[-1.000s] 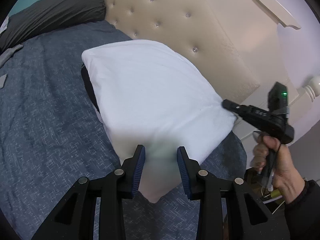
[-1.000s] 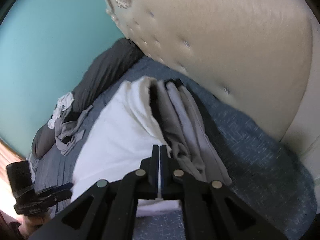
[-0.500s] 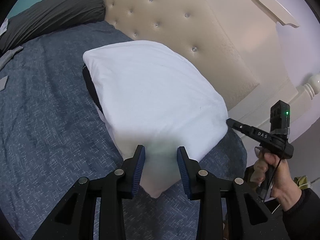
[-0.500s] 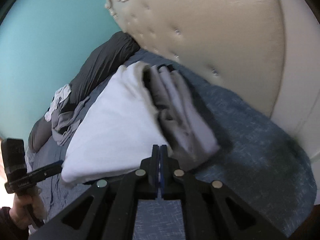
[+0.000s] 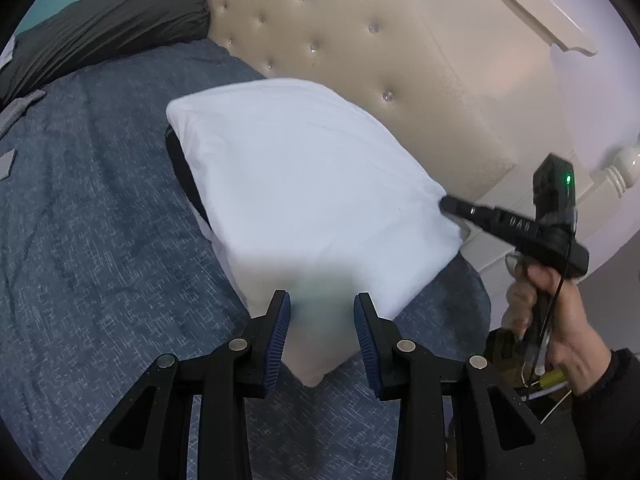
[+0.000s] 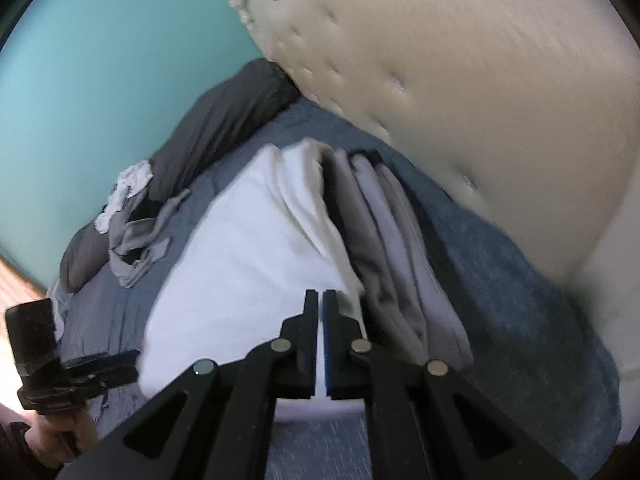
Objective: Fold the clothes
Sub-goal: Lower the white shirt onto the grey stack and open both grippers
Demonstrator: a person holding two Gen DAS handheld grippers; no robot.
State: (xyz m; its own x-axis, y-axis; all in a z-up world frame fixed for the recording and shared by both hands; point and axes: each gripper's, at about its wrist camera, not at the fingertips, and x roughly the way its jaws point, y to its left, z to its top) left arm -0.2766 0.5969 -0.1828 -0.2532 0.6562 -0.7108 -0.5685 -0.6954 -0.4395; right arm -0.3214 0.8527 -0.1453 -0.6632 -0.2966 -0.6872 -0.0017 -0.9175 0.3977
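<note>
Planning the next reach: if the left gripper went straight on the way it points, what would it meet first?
Most likely the white folded garment: the left gripper points down at its near corner, which already lies between the open fingers. Depth is unclear, so the blue bedspread beneath could follow.

Only one marking showed any lettering: small pale characters printed on the side of the right gripper (image 5: 516,226), on the black arm running back from its jaws, seen in the left wrist view. They appeared upside down or mirrored and looked like three letters, possibly "DAS", though they were too small to read with certainty. Behind them, further from the jaws, a green light glowed on the black block mounted on that gripper, with no text beside it. Nothing legible stood anywhere in the right wrist view.
</note>
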